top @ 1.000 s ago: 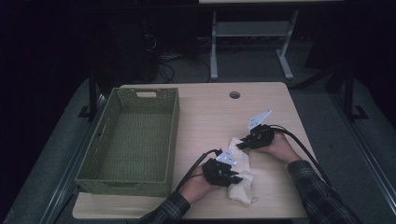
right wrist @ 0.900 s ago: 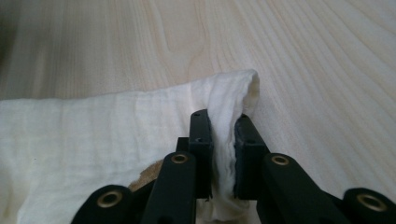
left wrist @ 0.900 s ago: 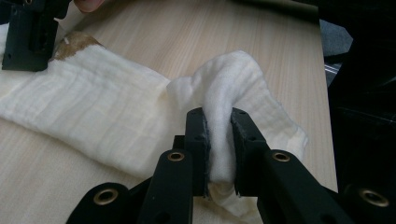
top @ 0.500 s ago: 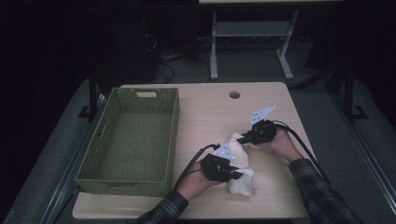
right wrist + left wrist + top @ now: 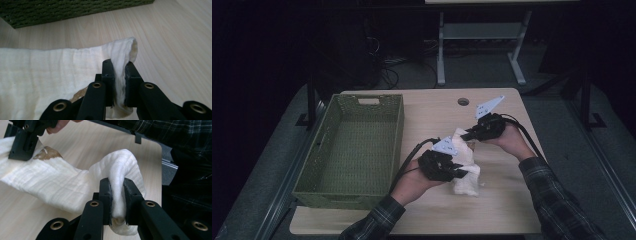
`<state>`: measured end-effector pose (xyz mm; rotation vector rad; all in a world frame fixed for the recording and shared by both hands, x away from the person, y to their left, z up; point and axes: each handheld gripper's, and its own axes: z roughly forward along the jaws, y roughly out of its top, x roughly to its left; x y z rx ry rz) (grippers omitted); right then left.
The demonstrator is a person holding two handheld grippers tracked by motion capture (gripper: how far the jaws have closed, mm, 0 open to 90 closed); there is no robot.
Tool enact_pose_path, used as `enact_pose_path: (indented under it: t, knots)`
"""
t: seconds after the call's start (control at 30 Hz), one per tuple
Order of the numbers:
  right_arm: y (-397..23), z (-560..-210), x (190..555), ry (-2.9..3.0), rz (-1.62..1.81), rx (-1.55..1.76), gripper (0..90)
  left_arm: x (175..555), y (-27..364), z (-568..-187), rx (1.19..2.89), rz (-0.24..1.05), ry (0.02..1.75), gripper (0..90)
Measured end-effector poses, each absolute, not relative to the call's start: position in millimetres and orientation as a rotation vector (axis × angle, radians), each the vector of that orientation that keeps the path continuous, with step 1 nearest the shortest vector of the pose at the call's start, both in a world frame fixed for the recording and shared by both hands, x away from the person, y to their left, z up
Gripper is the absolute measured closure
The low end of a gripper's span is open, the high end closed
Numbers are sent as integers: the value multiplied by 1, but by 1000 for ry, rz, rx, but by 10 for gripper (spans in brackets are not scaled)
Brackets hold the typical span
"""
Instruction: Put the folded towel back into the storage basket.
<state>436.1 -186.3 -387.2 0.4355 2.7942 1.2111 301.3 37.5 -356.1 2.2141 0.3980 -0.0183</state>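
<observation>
Wooden table (image 5: 432, 112), light top, rounded corners, dark floor all round. Green woven basket (image 5: 352, 150) sits on its left half, empty, long side just beside the work area. White cloth (image 5: 464, 167) lies right of the basket, partly raised off the tabletop, lower end bunched on the wood; a brown stain (image 5: 47, 152) shows near one pinched corner.

Left gripper (image 5: 452, 170): jaws clamped on a fold of the cloth, fabric squeezed between the pads. Right gripper (image 5: 469, 135): same, jaws pinched tight on another edge of the cloth.

Step in hand looks like lifting the cloth by two corners to spread or fold it. To do it well: keep both pinches firm, raise evenly so neither corner slips, draw the hands apart until the cloth hangs flat, with no twist between them.

Room: open tabletop to the right and toward the far edge; the cable hole (image 5: 463, 101) is well apart. Basket wall is near the left hand, so spread rightward. The near edge is close to the hanging end, so watch for drape over it.
</observation>
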Motion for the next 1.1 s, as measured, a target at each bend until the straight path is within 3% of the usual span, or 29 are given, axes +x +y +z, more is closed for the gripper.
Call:
enact_pose_path:
  t: [0.53, 1.1]
  knots:
    - [-145, -340, 459, 2770, 1266, 356, 811, 320, 95, -307, 2186, 23, 418, 785]
    - [-51, -306, 481, 2753, 1297, 267, 812, 326, 195, -280, 2140, 102, 447, 785]
